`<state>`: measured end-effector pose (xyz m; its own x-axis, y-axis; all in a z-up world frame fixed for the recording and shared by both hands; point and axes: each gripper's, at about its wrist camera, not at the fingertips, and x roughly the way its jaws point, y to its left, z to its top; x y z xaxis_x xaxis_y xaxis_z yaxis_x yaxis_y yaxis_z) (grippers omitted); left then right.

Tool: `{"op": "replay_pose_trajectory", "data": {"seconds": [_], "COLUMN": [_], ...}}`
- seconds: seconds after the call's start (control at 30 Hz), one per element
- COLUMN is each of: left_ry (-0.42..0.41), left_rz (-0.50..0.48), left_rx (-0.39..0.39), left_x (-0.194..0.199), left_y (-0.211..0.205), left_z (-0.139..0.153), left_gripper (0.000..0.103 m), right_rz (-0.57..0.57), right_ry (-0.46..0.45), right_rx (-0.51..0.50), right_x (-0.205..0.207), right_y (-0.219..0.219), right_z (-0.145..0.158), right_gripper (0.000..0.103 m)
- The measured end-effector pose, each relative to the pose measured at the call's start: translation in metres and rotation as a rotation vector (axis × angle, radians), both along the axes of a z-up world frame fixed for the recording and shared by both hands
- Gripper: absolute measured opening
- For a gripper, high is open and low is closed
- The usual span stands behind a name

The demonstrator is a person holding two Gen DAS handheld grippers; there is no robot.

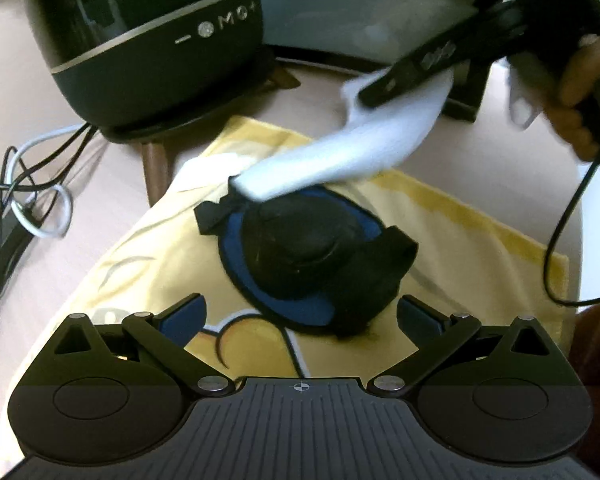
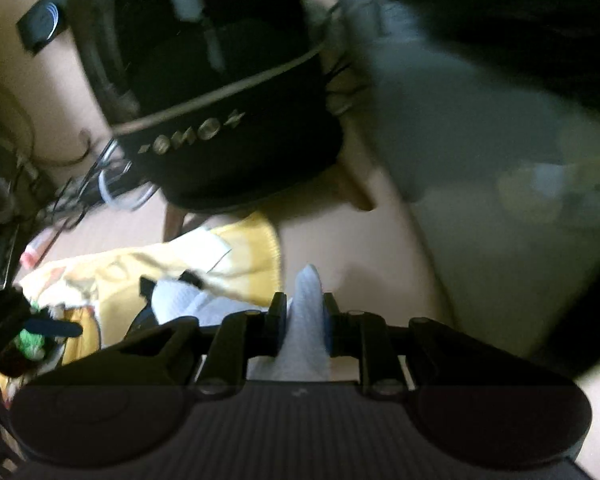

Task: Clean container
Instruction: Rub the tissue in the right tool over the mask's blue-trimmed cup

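Observation:
A black domed container point(image 1: 300, 248) with a blue rim and black straps lies on a yellow towel point(image 1: 460, 240). Just short of its near edge, my left gripper point(image 1: 300, 312) stands open with nothing between its blue pads. My right gripper point(image 1: 380, 92) reaches in from the upper right, held by a person's hand point(image 1: 580, 92). It is shut on a white cloth point(image 1: 340, 152), whose free end hangs down onto the container's far side. In the right wrist view the white cloth point(image 2: 306, 320) is pinched between the right gripper point(image 2: 304, 308) jaws; the container is mostly hidden there.
A large black appliance point(image 1: 152, 40) with buttons on its band stands on wooden legs at the back left. Tangled cables point(image 1: 32, 200) lie to its left. A pale grey box point(image 1: 360, 12) sits behind. A black cord point(image 1: 556, 248) hangs from the right hand.

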<state>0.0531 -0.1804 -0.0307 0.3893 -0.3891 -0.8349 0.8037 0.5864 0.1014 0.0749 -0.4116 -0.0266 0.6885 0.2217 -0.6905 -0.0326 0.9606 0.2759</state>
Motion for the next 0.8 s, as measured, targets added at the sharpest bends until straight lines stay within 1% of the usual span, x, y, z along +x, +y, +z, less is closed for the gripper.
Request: {"op": "replay_pose_trajectory", "data": {"seconds": [0.03,0.1,0.13,0.2,0.27,0.3,0.33,0.4,0.47,0.5,0.57,0.67,0.73,0.8], "left_ry": [0.016,0.002,-0.032,-0.097,-0.157,-0.182,-0.215,-0.280,-0.298,-0.288,-0.212,-0.058,-0.014,0.009], "left_rz": [-0.016,-0.056,-0.078,-0.114,-0.144,-0.155,-0.160,-0.175,-0.198,-0.199,-0.167,-0.060,-0.017,-0.005], "left_rx": [-0.017,-0.011,0.010,0.056,0.083,0.073,0.075,0.083,0.073,0.059,0.010,-0.043,-0.062,-0.074], "left_x": [-0.001,-0.010,-0.015,-0.021,-0.024,-0.024,-0.024,-0.023,-0.021,-0.018,-0.005,0.015,0.018,0.017], "left_y": [0.000,-0.005,-0.010,-0.017,-0.023,-0.022,-0.023,-0.024,-0.024,-0.024,-0.022,-0.016,-0.013,-0.010], "left_z": [0.001,-0.001,-0.004,-0.011,-0.021,-0.021,-0.022,-0.025,-0.026,-0.027,-0.027,-0.028,-0.027,-0.027], "left_gripper": [0.103,0.103,0.103,0.103,0.103,0.103,0.103,0.103,0.103,0.103,0.103,0.103,0.103,0.103], "right_rz": [-0.014,-0.031,-0.031,-0.013,0.021,0.039,0.059,0.096,0.130,0.147,0.187,0.243,0.274,0.268], "right_ry": [-0.006,-0.011,-0.019,-0.034,-0.039,-0.041,-0.034,-0.029,-0.030,-0.030,-0.027,-0.007,0.015,0.066], "right_rx": [0.008,0.021,0.010,-0.056,-0.073,-0.080,-0.063,-0.043,-0.028,-0.017,0.022,0.053,0.078,0.194], "right_x": [-0.003,-0.008,-0.008,-0.003,0.008,0.014,0.019,0.028,0.033,0.036,0.043,0.055,0.061,0.066], "right_y": [-0.004,-0.008,-0.006,0.002,0.012,0.017,0.021,0.031,0.040,0.044,0.051,0.059,0.063,0.056], "right_z": [0.001,0.003,0.003,0.003,-0.001,-0.002,-0.004,-0.006,-0.007,-0.007,-0.008,-0.010,-0.013,-0.020], "right_gripper": [0.020,0.021,0.021,0.020,0.020,0.022,0.029,0.039,0.043,0.046,0.046,0.045,0.046,0.051]}}
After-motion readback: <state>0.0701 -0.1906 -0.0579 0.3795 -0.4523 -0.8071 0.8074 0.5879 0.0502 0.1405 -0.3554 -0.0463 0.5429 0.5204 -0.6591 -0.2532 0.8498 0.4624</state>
